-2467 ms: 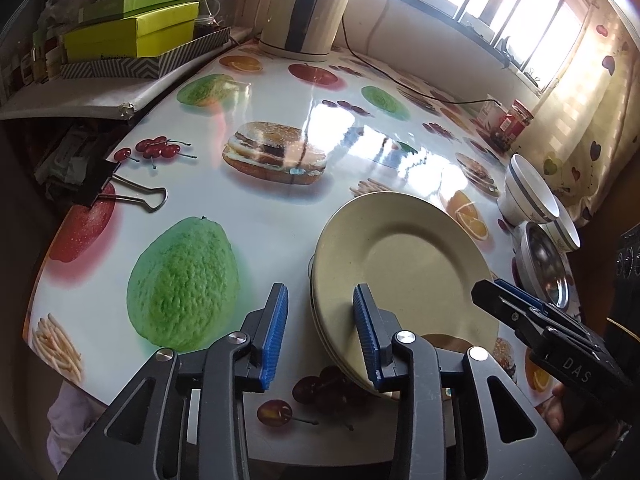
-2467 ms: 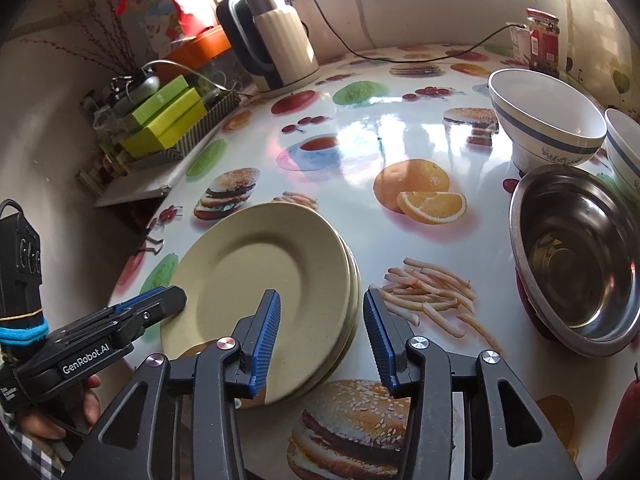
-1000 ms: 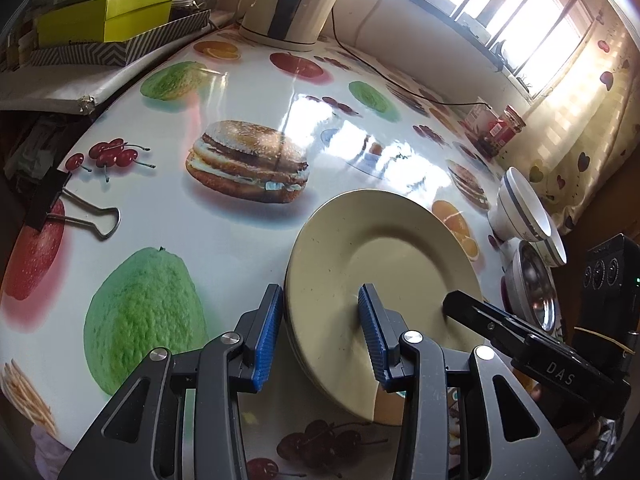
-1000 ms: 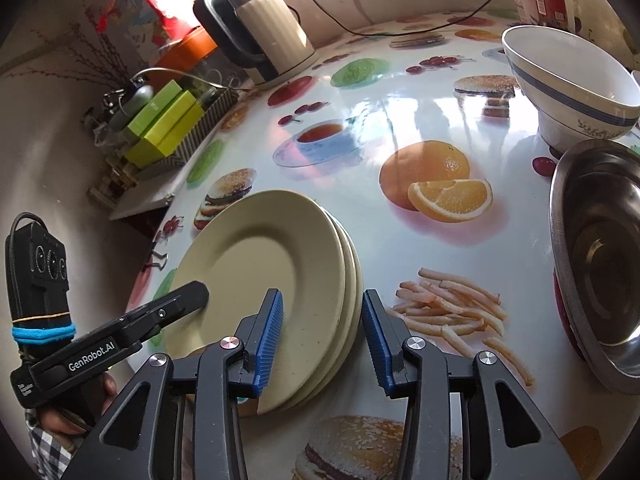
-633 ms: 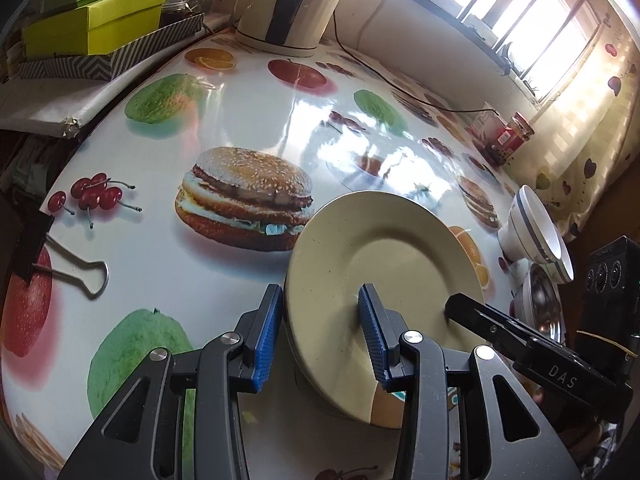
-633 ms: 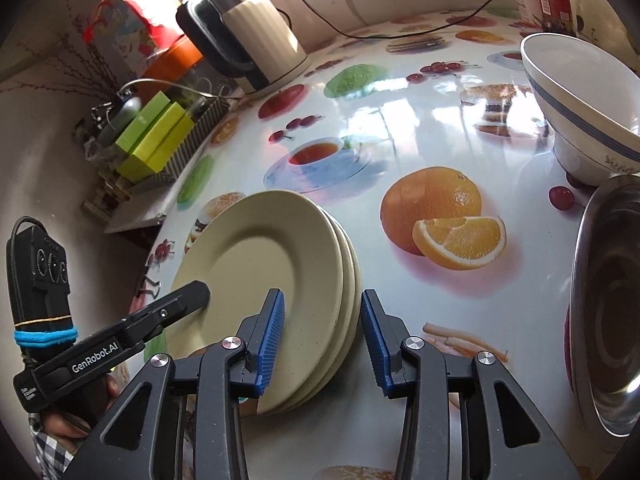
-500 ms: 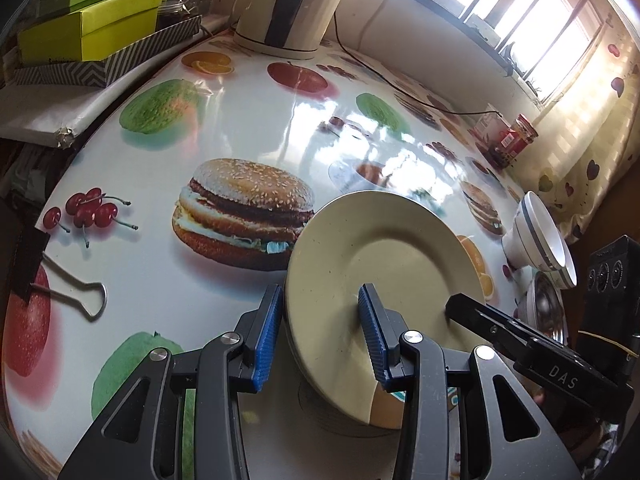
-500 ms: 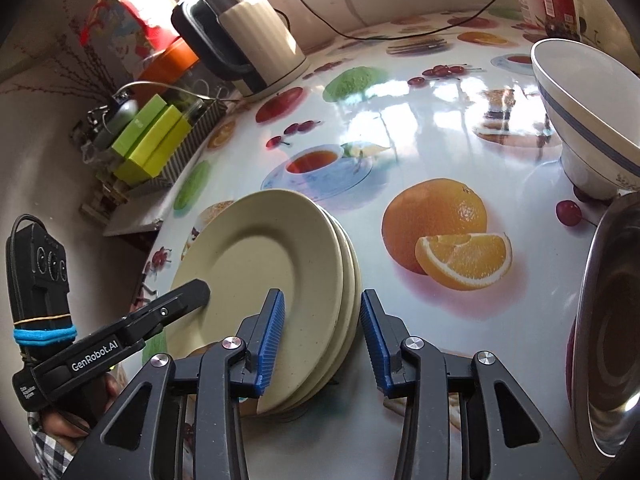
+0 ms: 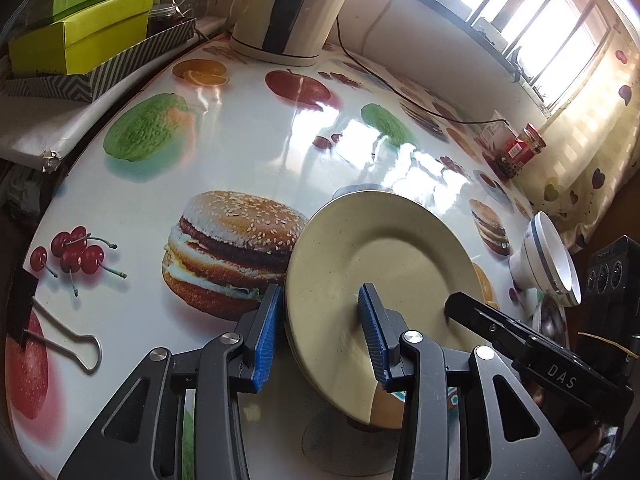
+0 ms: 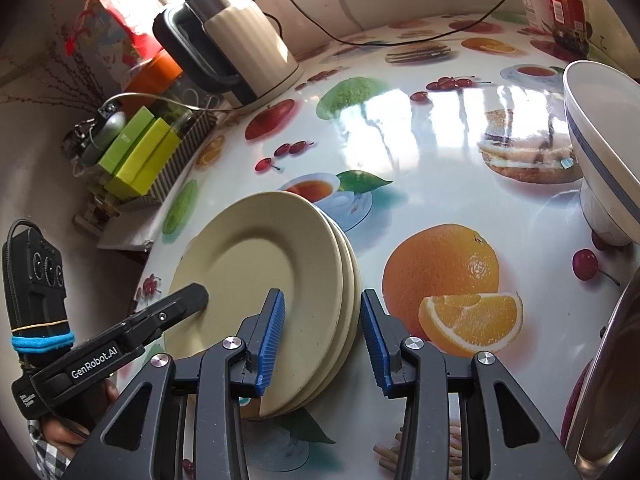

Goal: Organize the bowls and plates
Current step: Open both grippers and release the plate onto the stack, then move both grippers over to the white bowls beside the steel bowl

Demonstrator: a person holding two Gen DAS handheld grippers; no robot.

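The left hand-held gripper [image 9: 318, 324] is clamped partway closed on the left rim of the stack of cream plates [image 9: 384, 280], which sits at centre frame above the fruit-printed bench [image 9: 224, 148]. The right wrist view shows the right hand-held gripper [image 10: 322, 332] gripping the stack's opposite rim, and only there do the three separate plate edges show. A shadow under the plates in the left view suggests they are off the bench. The left view alone shows a binder clip [image 9: 60, 340] at lower left. The right view alone shows the orange picture at centre right. A white bowl [image 10: 604, 152] stands at the right edge, a kettle [image 10: 236, 40] at upper left.
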